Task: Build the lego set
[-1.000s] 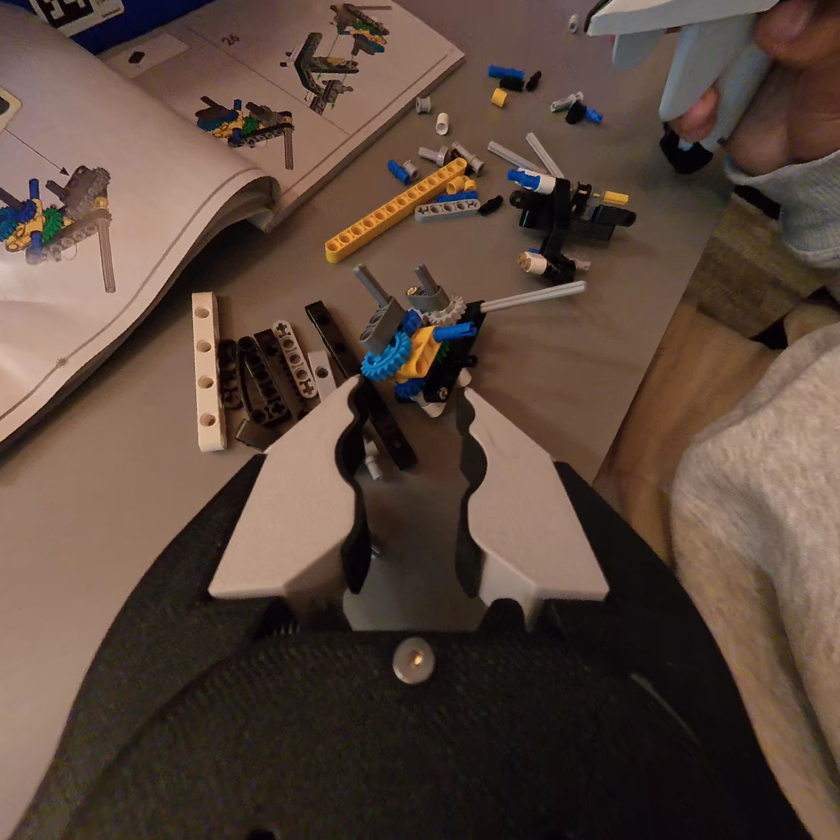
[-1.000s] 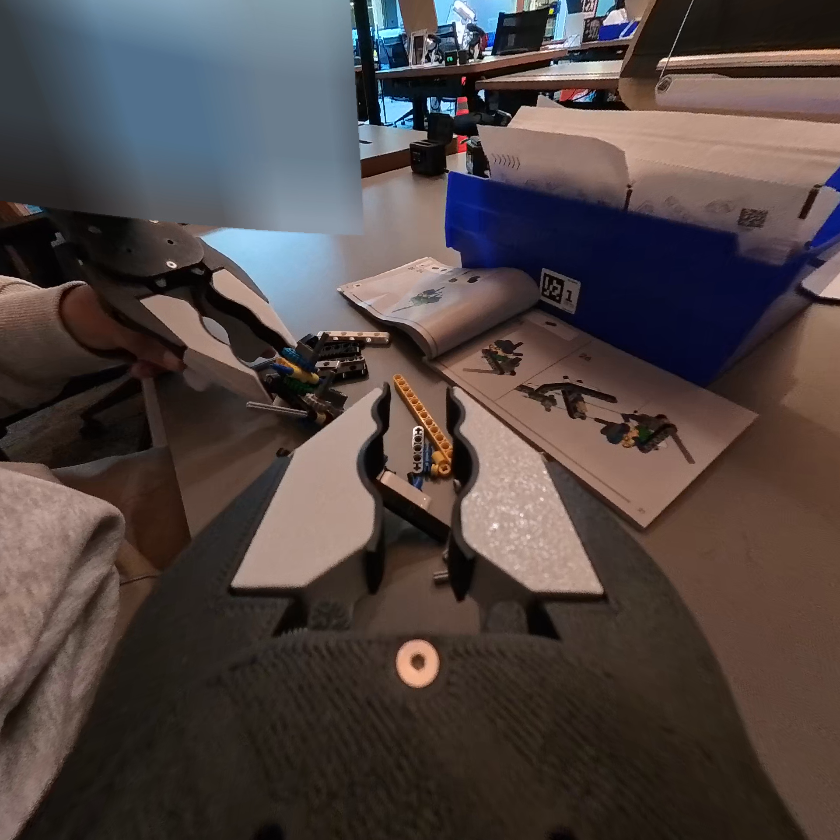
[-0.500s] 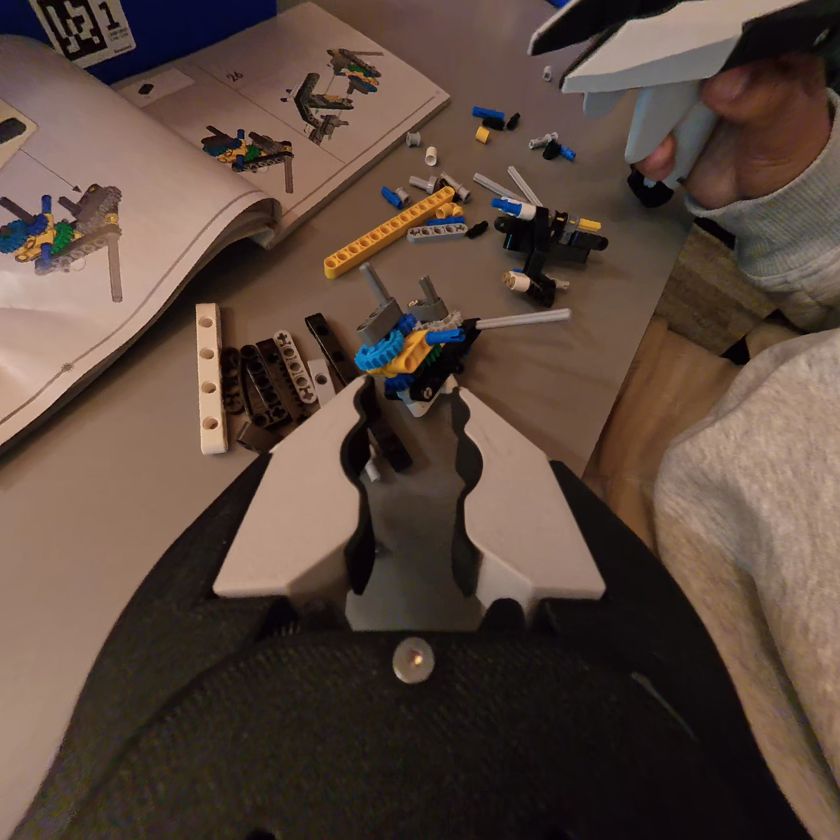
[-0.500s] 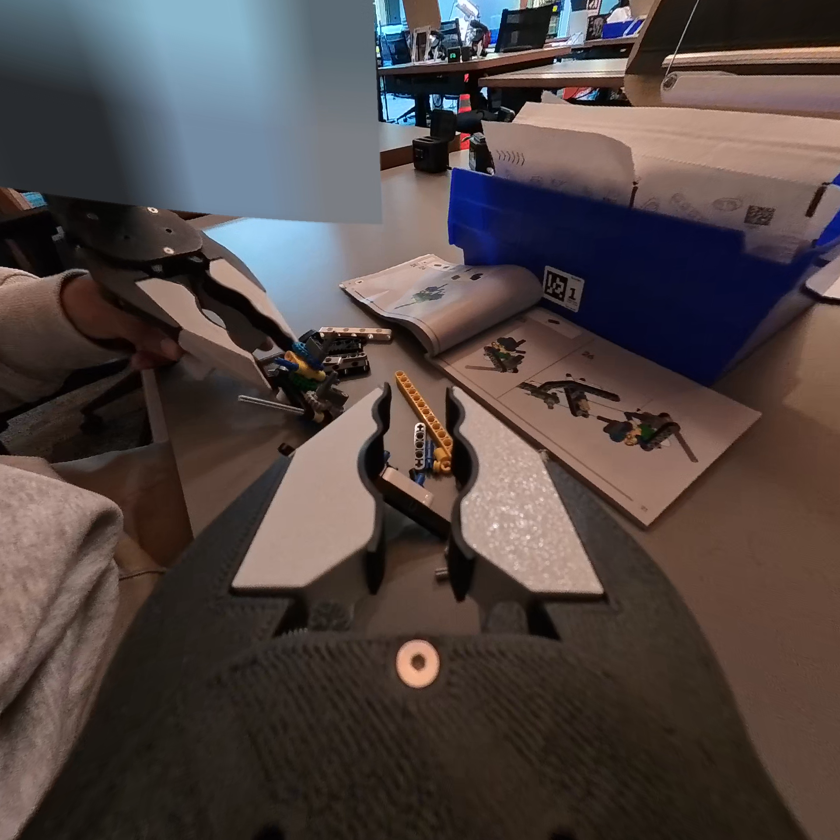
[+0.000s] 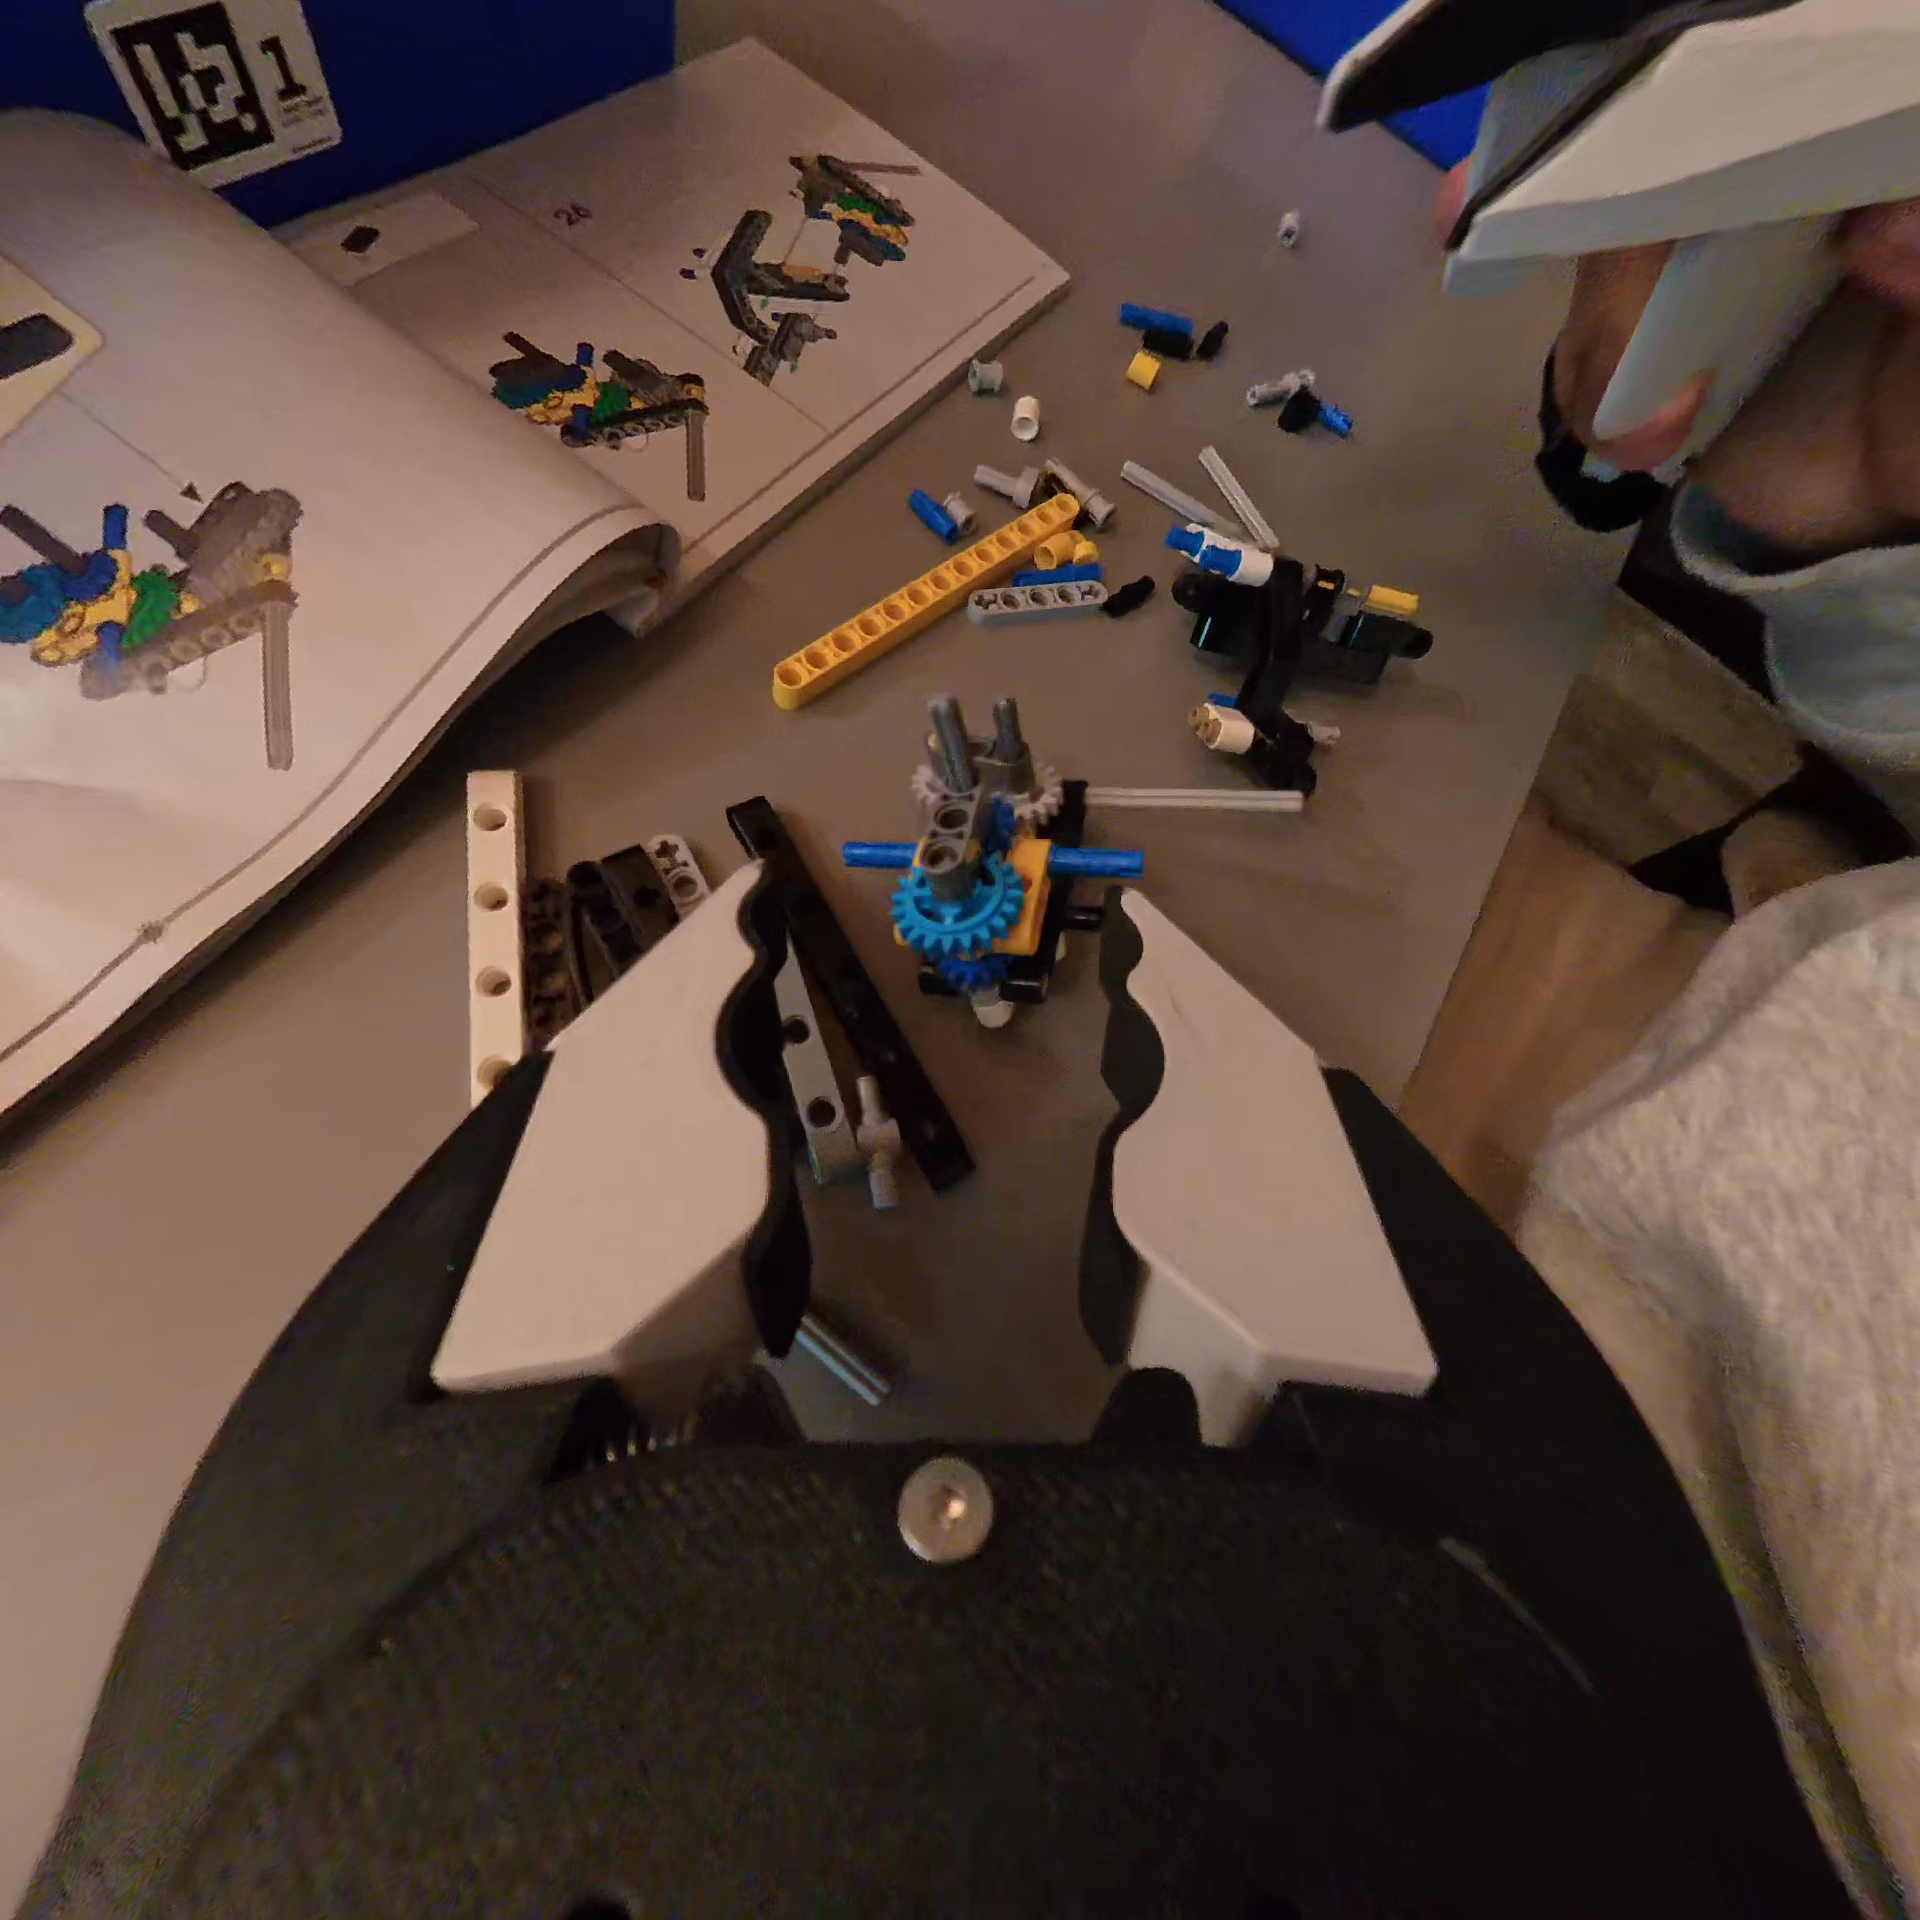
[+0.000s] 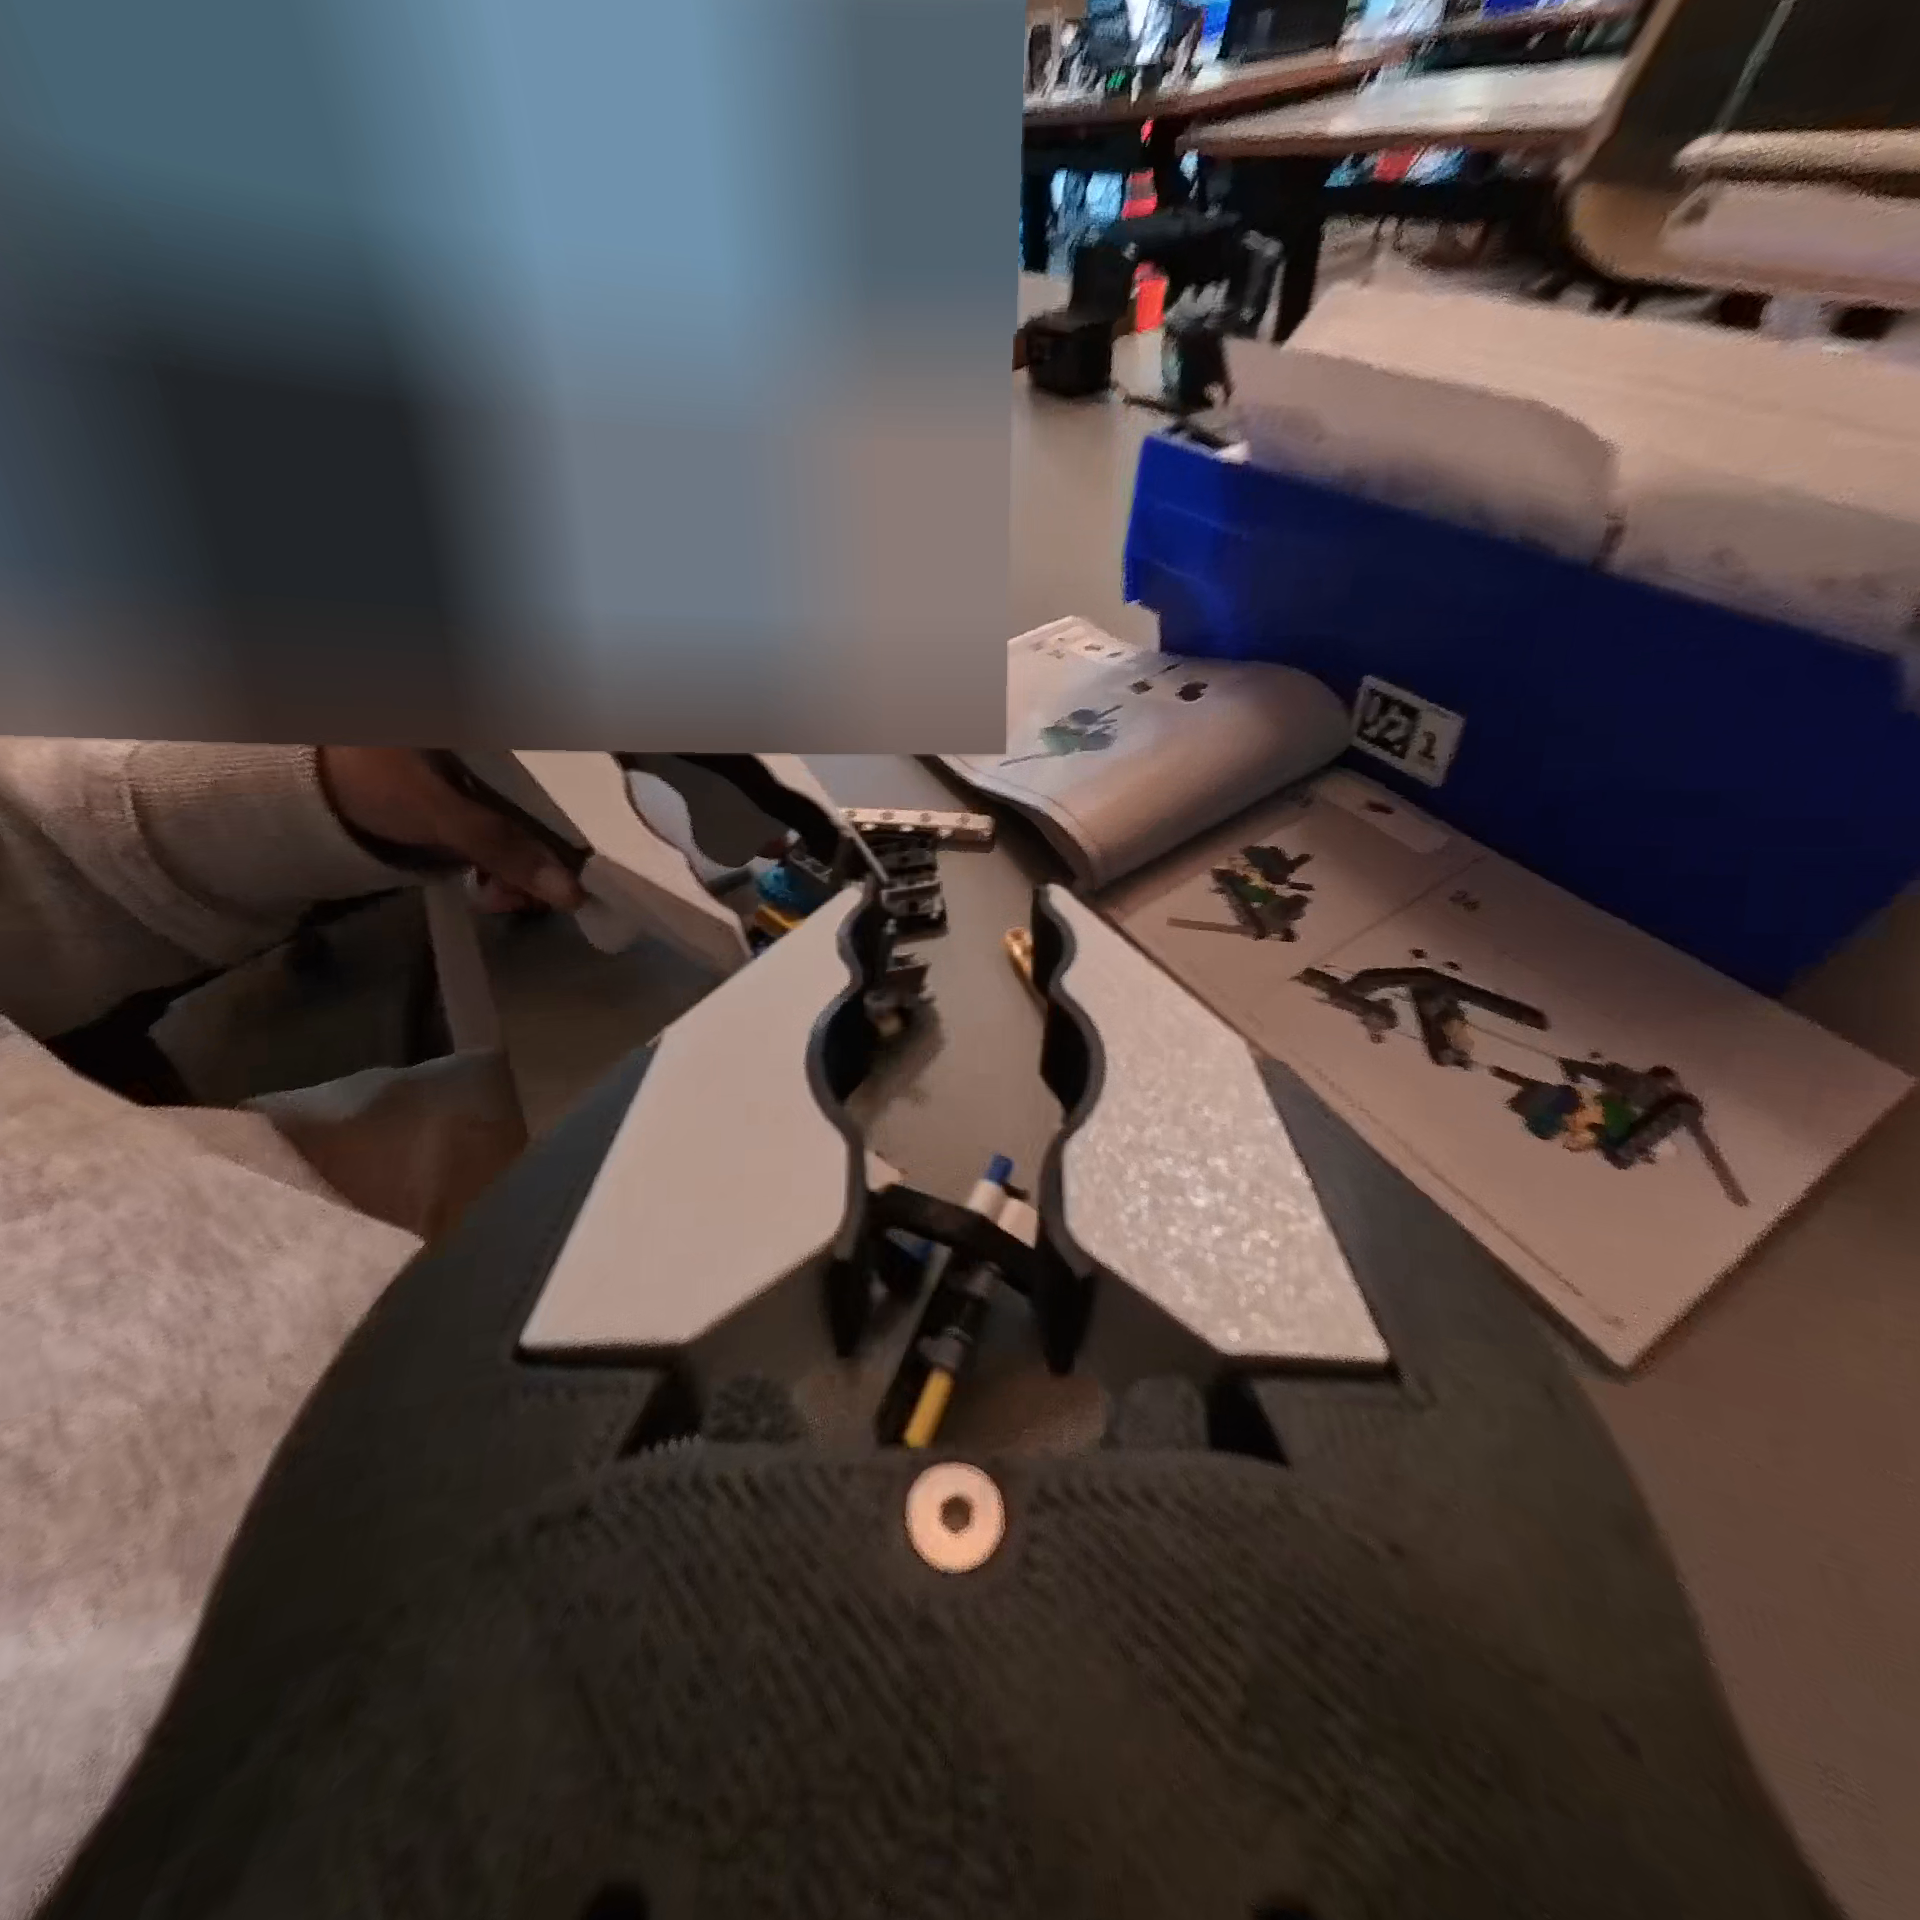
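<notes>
R wrist view is motion-blurred, and a big mosaic patch covers its upper left. The blue bin [image 6: 1621, 748] at right is cut off by the frame edge, contents smeared. The left gripper [image 6: 821, 831] shows only partly there, mid left, behind the near fingers and under the patch; the hand on it is half hidden.

L wrist view: left gripper [image 5: 940, 899] hangs released, jaws spread wide, nothing between the pads. The gear assembly [image 5: 982, 883] (blue gear, yellow block, 2 grey axles sticking up, blue pins out both sides) stands on the grey table [image 5: 260, 1247] at frame centre, just ahead of the fingertips and apart from both. A long black beam [image 5: 852, 997] lies partly under the L finger; a grey piece beside it is half hidden too.

Right gripper [image 5: 1621, 135], upper right of that view, is cut off by the frame. In its own view the right gripper [image 6: 951, 899] has jaws apart; a black sub-build [image 6: 966, 1247] w/ white, blue and yellow pins sits low between the fingers. Can't tell if it's clamped or just lying below.

Counted: 1 yellow long beam [image 5: 925, 603], 1 white beam [image 5: 491, 925], 1 open instruction booklet [image 5: 364, 499], 1 second black cluster [image 5: 1288, 634] at right. Dark links by the white beam are too bunched to count.
</notes>
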Available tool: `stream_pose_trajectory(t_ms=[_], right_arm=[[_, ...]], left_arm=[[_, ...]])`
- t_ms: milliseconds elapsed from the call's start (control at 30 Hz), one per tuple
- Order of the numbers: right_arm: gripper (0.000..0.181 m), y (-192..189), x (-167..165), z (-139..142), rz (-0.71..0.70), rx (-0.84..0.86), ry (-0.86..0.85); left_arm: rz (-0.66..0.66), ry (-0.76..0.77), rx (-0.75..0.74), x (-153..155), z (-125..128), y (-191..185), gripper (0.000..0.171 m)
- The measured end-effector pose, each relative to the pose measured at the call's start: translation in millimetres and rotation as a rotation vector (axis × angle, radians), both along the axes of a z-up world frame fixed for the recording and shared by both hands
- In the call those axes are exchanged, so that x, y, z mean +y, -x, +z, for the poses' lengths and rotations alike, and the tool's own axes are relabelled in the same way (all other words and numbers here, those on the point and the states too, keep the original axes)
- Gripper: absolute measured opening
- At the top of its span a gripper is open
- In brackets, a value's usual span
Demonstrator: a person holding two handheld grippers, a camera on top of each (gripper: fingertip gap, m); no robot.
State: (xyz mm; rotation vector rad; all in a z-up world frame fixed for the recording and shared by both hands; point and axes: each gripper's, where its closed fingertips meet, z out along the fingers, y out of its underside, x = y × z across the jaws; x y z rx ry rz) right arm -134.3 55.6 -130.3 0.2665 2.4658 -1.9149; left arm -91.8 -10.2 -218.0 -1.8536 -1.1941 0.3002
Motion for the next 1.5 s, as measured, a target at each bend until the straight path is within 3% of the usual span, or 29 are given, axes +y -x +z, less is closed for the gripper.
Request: stream_pose_trajectory(t_ms=[133,400,567,933,1067,1500], right_arm=[[0.027,-19.5,-23.9,-15.6,0.085,-0.071,-0.141],[0.024,-31.6,-51.5,-68.9,0.164,-0.135,-0.455],[0.021,-37.7,-53.8,-73.9,0.164,-0.142,-0.499],[0.036,-49.5,-54.1,-79.9,0.238,-0.272,-0.534],[0.039,-57.9,-56.5,-78.9,0.302,-0.3,-0.535],[0.039,-57.4,-49.8,-78.0,0.373,-0.158,-0.576]], left_arm=[[-0.022,0.029,0.025,3.8,3.1,-3.8,0.04],[-0.091,0.055,0.034,4.1,-0.7,-16.3,0.035],[-0.11,0.084,0.043,4.6,-2.1,-19.3,0.035],[-0.132,0.077,0.035,7.0,-3.0,-21.3,0.033],[-0.13,0.076,0.033,6.4,-3.1,-21.1,0.024],[-0.131,0.073,0.031,6.2,-2.6,-21.6,0.024]])
